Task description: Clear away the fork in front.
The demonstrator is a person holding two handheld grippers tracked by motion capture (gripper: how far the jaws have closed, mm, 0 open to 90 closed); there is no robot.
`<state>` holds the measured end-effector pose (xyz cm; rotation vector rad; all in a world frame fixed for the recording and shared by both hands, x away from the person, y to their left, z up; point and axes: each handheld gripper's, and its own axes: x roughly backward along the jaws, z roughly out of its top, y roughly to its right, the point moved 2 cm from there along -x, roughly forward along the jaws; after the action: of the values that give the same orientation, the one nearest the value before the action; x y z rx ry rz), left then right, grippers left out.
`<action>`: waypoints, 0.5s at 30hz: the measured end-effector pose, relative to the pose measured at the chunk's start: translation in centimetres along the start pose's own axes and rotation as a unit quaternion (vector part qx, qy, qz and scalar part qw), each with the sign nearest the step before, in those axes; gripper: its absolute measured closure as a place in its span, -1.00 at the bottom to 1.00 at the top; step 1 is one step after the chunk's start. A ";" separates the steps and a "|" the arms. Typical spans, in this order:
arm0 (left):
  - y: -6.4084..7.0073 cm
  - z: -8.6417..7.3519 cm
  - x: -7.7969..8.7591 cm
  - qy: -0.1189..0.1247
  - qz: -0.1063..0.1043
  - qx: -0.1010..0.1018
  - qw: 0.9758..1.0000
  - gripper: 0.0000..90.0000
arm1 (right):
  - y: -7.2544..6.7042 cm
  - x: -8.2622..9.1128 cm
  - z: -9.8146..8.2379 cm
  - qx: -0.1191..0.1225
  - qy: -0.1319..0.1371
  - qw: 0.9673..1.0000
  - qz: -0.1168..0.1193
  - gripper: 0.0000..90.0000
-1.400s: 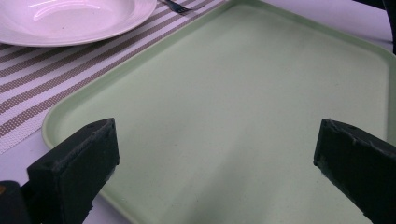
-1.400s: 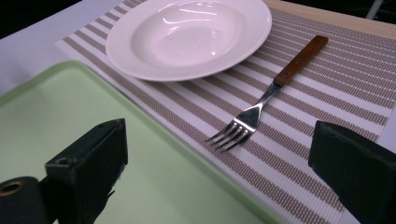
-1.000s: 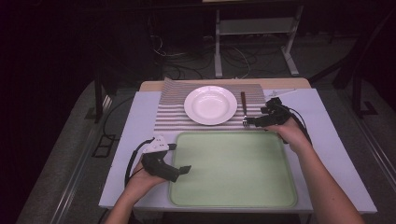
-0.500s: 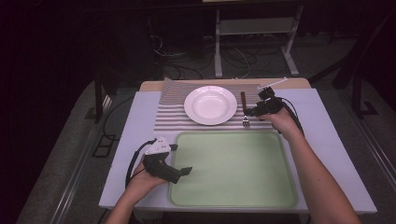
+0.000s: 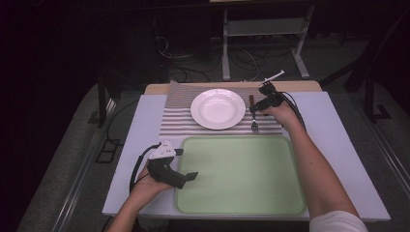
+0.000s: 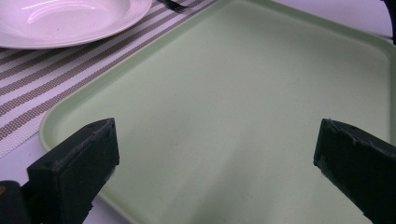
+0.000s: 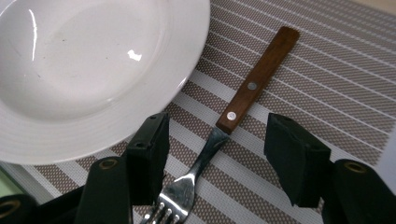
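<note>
Just beside the fork [image 7: 219,135], plate [image 7: 70,70].

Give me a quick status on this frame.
Right gripper closing, jaws astride the fork, pads not touching. Left gripper open over the green tray. White plate crowds one jaw.

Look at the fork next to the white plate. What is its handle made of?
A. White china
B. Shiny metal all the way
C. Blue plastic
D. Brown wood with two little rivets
D: in the right gripper view the fork has a brown wooden handle with two small metal rivets, lying on the striped placemat beside the white plate, with only its neck and prongs in shiny metal.
</note>
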<state>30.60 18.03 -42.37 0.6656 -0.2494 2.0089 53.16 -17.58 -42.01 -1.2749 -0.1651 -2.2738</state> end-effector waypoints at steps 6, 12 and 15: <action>-0.3 -0.1 0.0 -0.001 -0.001 -0.003 1.000 -1.00 | 0.4 -1.3 1.2 -0.020 -0.047 0.999 -0.008 0.06; -0.2 0.0 0.0 0.001 0.000 -0.006 1.000 -1.00 | 0.7 -2.3 1.8 -0.032 -0.082 0.996 -0.010 0.23; -0.2 0.0 0.1 0.003 0.003 -0.006 1.000 -1.00 | 0.7 -2.8 1.9 -0.029 -0.098 0.995 -0.015 0.23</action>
<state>30.76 18.20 -42.38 0.6515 -0.2593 2.0128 56.07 -16.44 -43.36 -1.5366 -0.1899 -2.1900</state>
